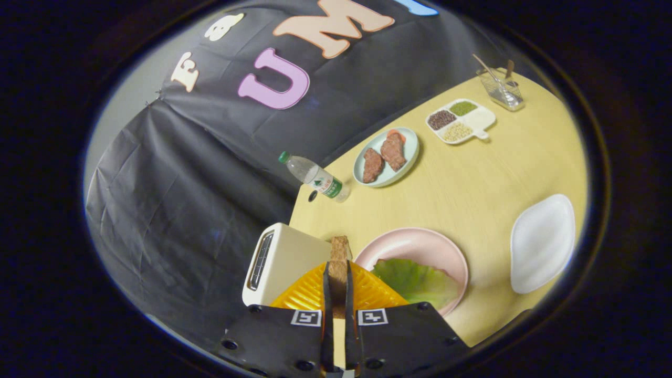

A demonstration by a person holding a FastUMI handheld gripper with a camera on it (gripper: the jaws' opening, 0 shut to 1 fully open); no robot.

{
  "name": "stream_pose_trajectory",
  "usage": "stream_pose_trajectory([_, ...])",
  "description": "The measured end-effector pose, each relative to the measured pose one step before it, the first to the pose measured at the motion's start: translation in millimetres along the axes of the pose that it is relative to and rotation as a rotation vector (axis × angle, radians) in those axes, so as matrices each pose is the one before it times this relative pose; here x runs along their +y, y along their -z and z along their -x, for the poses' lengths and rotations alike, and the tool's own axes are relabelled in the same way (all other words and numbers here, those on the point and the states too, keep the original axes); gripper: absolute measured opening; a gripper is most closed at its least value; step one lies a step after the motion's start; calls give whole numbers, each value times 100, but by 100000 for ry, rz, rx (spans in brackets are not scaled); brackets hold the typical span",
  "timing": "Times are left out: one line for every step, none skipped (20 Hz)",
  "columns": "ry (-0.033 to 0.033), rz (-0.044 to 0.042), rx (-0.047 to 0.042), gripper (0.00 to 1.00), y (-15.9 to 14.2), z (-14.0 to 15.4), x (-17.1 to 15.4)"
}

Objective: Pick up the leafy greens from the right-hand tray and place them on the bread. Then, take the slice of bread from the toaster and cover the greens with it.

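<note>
I hold the gripper point(338, 294) with its two fingers drawn close together, clamping the slice of bread point(339, 262) on edge between them; both fingers press its flat faces, so the slice stands upright and projects forward past the fingertips; this edge-on grasp suits a slice drawn from a narrow slot, in my judgement.

Just left of the fingers stands the toaster point(278, 262), its slot side facing away from the plate; the slice appears clear of it, though I cannot tell how far above.

Just right of the fingers lies the pink plate point(420, 244); the leafy greens point(415, 281) rest spread on it, presumably over the lower bread, which they hide; the greens step reads as done, and covering remains; the slice must swing right and lie flat.

Further right sits the white tray point(543, 241), bare.

Beyond the fingers lies a water bottle point(315, 177) on its side; then a plate of meat point(387, 156); then a divided dish of grains point(461, 121); farthest, a clear container with utensils point(501, 89), all on the yellow table point(472, 184).
</note>
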State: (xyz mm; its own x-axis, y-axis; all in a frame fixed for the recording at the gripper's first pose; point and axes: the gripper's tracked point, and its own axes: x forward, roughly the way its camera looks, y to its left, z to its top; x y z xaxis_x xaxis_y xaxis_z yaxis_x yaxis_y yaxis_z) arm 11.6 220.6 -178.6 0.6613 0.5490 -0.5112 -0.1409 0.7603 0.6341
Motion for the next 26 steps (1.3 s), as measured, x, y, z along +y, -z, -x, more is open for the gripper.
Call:
stream_pose_trajectory([1233,117,303,11,285,-170,-901])
stream_pose_trajectory([1408,255,602,11,268,-520,-737])
stream_pose_trajectory([566,-412,607,11,428,-480,-749])
stream_pose_trajectory([554,-666,675,11,292,-298,-569])
stream_pose_trajectory([1202,-375,566,11,256,-274,-795])
stream_pose_trajectory([1285,190,283,11,151,-260,-734])
stream_pose_trajectory([1500,82,134,11,125,-71,-596])
stream_pose_trajectory([1037,78,-211,11,-53,-153,-550])
stream_pose_trajectory([1124,486,311,11,87,30,-373])
stream_pose_trajectory([1132,930,138,11,-2,-61,-467])
stream_pose_trajectory([1160,1031,408,11,266,67,-310])
stream_pose_trajectory([1604,1270,355,11,93,-156,-510])
stream_pose_trajectory([1973,1618,451,11,226,-134,-480])
stream_pose_trajectory([1541,2279,330,11,270,7,-318])
stream_pose_trajectory([1052,2691,69,15,104,-35,-251])
stream_pose_trajectory([1208,2755,-311,19,202,248,-106])
stream_pose_trajectory([1597,3691,99,23,49,123,-338])
stream_pose_trajectory([1148,3418,0,27,142,197,-143])
stream_pose_trajectory([-117,2113,-305,30,-74,108,135])
stream_pose_trajectory([528,2533,-170,39,-13,361,-6])
stream_pose_trajectory([1998,3236,-686,47,15,51,-411])
stream_pose_trajectory([1733,3998,-533,56,-79,310,-284])
stream_pose_trajectory([2083,5132,149,64,172,198,-465])
stream_pose_trajectory([995,3751,-83,72,137,275,-110])
stream_pose_trajectory([1484,3450,-800,81,21,306,-268])
stream_pose_trajectory([1035,2835,-1269,89,-92,250,-213])
